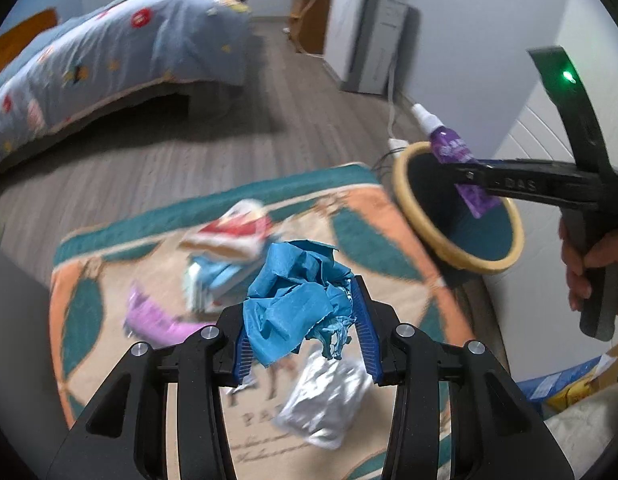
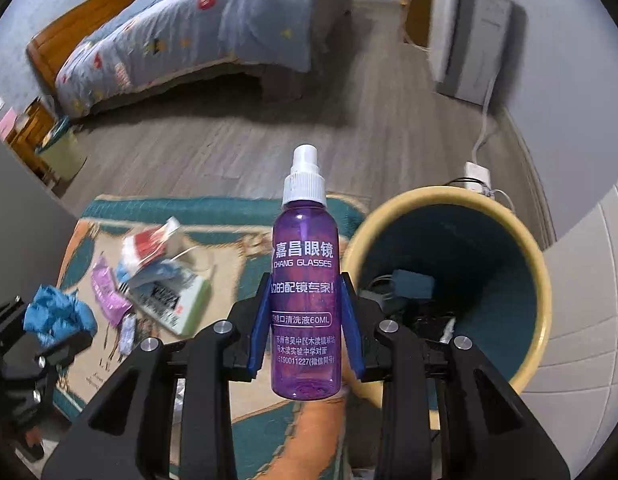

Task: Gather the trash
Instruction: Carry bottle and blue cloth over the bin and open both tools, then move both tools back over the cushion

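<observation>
While the left gripper [image 1: 305,316] was clamped on a crumpled blue paper wad [image 1: 297,292] above the rug [image 1: 109,240], the right gripper [image 2: 307,324] squeezed a purple spray bottle [image 2: 303,280] upright beside the yellow-rimmed bin [image 2: 449,200]; more wrappers [image 2: 157,276] lay on the rug.

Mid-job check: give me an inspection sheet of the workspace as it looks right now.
Surface: patterned rug on wood floor.
Job's things: bin, yellow rim, items already inside; purple spray bottle; crumpled blue paper.
Clutter: silver foil pack, purple wrapper, red-and-white packet on the rug.
Grippers: left gripper shut on the paper; right gripper shut on the bottle.
Cables: white cord and power strip behind the bin.
Surroundings: bed, white cabinet.
</observation>
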### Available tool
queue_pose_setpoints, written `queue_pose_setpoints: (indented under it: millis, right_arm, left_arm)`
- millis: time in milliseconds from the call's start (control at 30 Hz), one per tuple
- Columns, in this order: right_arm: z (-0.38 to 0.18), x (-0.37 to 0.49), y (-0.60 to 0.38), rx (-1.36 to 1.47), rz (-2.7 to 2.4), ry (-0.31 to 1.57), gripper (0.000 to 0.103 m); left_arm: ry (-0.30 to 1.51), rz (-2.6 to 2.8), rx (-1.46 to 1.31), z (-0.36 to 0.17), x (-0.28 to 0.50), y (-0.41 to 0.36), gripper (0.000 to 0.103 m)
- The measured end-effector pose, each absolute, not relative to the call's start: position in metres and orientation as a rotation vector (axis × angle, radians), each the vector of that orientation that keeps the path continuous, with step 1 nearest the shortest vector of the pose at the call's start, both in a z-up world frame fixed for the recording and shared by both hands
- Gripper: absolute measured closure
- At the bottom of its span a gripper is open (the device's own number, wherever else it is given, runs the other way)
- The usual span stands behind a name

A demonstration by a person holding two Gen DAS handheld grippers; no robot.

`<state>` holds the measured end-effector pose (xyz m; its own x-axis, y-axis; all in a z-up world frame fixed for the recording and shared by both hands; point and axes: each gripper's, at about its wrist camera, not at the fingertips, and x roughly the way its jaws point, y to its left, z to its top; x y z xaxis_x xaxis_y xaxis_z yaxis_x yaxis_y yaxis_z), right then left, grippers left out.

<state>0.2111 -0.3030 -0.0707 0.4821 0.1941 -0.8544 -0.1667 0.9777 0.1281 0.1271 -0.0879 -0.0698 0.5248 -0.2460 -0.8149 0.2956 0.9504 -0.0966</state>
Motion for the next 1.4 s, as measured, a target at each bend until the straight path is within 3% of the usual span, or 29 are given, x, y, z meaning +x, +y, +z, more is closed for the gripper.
queue_pose_setpoints:
  millis: [533, 900, 967, 1100, 1167, 1200, 1300, 1400]
  right_arm:
    - [-0.146, 0.218, -0.433, 0.336, -0.083, 1.168, 0.071]
    - [-0.151, 0.217, -0.458, 0.325, -0.099, 1.163, 0.071]
    - [-0.149, 0.217, -0.458, 0.346, -0.079, 1.144, 0.071]
    - [-0.138, 0.219, -0.455, 0.369, -0.045, 1.084, 0.071]
    - [-0.131, 0.220, -0.453, 0.361, -0.047, 1.044, 0.050]
    - [-0.127, 0.220, -0.452, 0.351, -0.055, 1.023, 0.031]
    - [-0.119, 0.219, -0.452, 0.328, -0.067, 0.984, 0.028]
    - [-0.117, 0.218, -0.454, 0.334, -0.078, 0.973, 0.018]
  left_arm:
    - [1.013, -0.508, 0.178, -0.072, 0.174, -0.214, 0.058]
    - [1.052, -0.568, 0.245, -0.119, 0.207, -0.263, 0.058]
    - [1.031, -0.579, 0.261, -0.120, 0.212, -0.269, 0.056]
    - [0.975, -0.590, 0.262, -0.114, 0.219, -0.274, 0.038]
    - [0.953, -0.588, 0.267, -0.113, 0.219, -0.272, 0.031]
    - [0.943, -0.588, 0.266, -0.113, 0.218, -0.270, 0.025]
    - [0.917, -0.575, 0.260, -0.112, 0.214, -0.261, 0.010]
    - [0.915, -0.538, 0.234, -0.113, 0.211, -0.246, 0.008]
